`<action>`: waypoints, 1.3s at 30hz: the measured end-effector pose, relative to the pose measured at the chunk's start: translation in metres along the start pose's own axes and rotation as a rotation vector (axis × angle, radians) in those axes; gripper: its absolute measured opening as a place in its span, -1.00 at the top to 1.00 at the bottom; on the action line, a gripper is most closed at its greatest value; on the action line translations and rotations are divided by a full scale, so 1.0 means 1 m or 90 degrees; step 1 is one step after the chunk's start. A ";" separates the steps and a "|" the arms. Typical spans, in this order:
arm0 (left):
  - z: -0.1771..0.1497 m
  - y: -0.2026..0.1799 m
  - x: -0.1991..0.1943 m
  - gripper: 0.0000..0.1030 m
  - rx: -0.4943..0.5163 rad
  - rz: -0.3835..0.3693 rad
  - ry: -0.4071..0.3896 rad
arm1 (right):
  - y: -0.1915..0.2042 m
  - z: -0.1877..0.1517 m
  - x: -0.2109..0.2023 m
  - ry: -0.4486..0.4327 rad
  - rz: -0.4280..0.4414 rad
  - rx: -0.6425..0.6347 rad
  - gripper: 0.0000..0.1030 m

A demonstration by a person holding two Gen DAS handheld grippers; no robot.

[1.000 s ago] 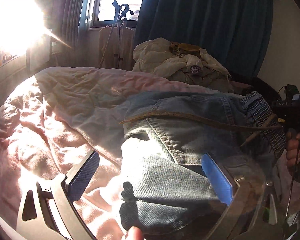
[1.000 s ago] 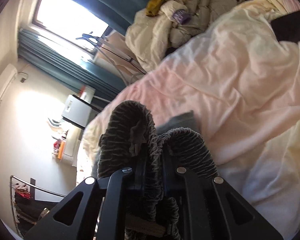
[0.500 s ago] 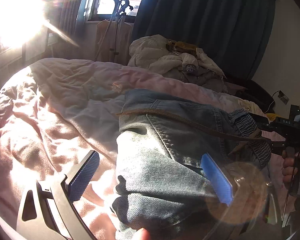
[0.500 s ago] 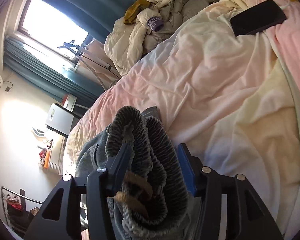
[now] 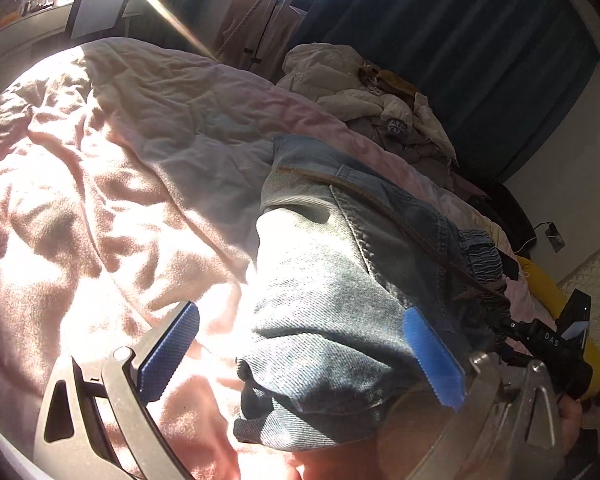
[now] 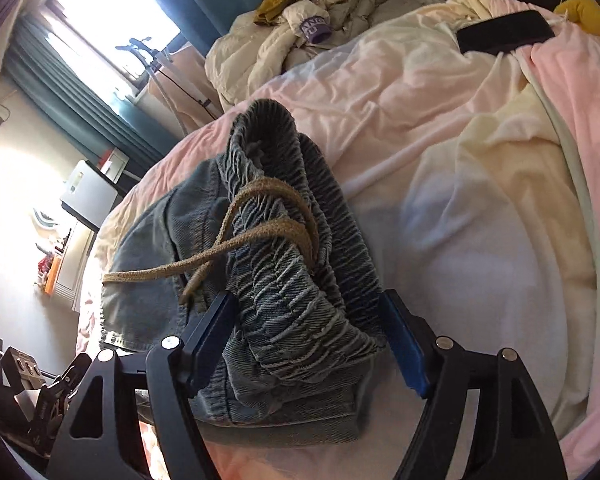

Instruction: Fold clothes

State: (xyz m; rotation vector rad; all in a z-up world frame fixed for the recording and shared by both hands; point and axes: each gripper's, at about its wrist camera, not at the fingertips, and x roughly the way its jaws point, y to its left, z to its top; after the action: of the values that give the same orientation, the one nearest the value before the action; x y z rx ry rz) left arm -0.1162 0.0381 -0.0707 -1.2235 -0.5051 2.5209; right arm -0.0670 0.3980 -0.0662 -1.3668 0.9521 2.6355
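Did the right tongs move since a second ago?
Yes. The right tongs slid back along the bed: the black phone on the duvet now sits farther from the picture's edge. Their jaws are opening off the jeans' waistband.

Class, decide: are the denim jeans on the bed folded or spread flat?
Folded: the denim jeans lie bunched in layers, the elastic waistband doubled over.

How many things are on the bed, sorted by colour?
Blue: 1, the denim shorts
Black: 1, the flat black thing
Yellow: 1, the yellow cushion
Cream: 1, the heap of clothes
Total: 4
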 end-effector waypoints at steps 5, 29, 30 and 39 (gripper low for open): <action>-0.002 0.009 0.016 -0.99 -0.008 0.029 0.029 | -0.009 -0.003 0.000 0.013 0.005 0.032 -0.36; 0.001 0.039 -0.011 -0.99 -0.116 -0.101 0.001 | -0.001 -0.008 -0.064 -0.109 0.020 0.081 0.57; 0.000 0.040 -0.014 -0.99 -0.120 -0.112 0.000 | -0.003 -0.010 -0.068 -0.110 0.029 0.086 0.52; -0.004 0.039 0.002 -0.99 -0.117 -0.137 0.054 | -0.002 -0.042 -0.036 0.036 0.077 0.107 -0.36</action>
State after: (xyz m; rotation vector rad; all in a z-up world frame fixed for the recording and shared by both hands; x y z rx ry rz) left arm -0.1185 0.0045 -0.0919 -1.2589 -0.8156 2.2738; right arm -0.0138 0.3867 -0.0584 -1.3935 1.2710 2.5407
